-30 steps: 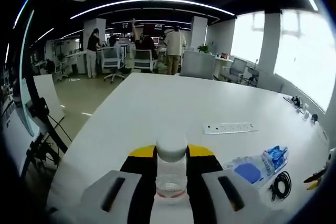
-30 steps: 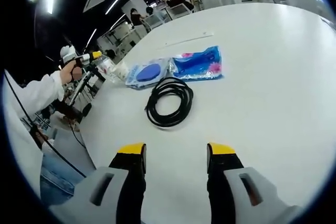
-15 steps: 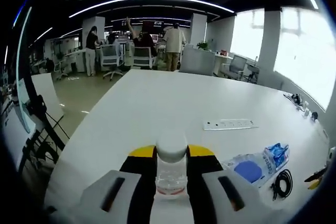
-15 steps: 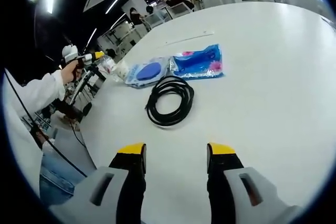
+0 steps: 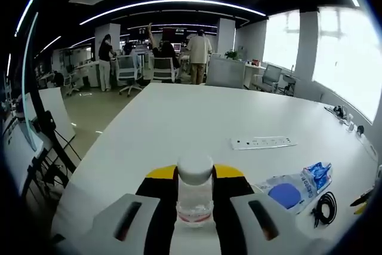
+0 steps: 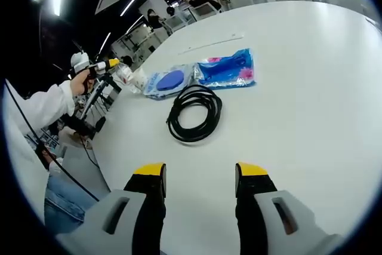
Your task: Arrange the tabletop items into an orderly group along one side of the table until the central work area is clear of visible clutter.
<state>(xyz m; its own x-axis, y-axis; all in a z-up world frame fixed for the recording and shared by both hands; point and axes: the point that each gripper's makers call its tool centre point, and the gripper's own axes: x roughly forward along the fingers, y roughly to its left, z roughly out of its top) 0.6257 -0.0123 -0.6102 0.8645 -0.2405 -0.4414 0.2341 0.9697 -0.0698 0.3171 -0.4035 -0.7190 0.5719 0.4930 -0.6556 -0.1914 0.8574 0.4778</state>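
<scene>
In the left gripper view my left gripper [image 5: 195, 175] is shut on a small clear bottle [image 5: 195, 198] with a white cap, held above the near end of the white table [image 5: 179, 117]. From the right gripper view the same gripper [image 6: 106, 64] is seen far off at the table's left corner, in a hand, with the bottle [image 6: 122, 74]. My right gripper [image 6: 199, 171] stands open over bare tabletop, nothing between its jaws. Ahead of it lie a coiled black cable [image 6: 194, 113], a clear pouch with a blue disc [image 6: 169, 80] and a blue packet [image 6: 228, 68].
A white power strip [image 5: 262, 143] lies mid-table, with the pouch [image 5: 285, 190] and the cable [image 5: 325, 207] to its right. Small items sit along the far right edge [image 5: 346, 122]. Yellow-handled pliers [image 5: 364, 198] lie at the right. People and office chairs stand beyond the table; a tripod is at left.
The left view has shifted slightly; the bottle stays held between the jaws. The right gripper has barely moved and stays open.
</scene>
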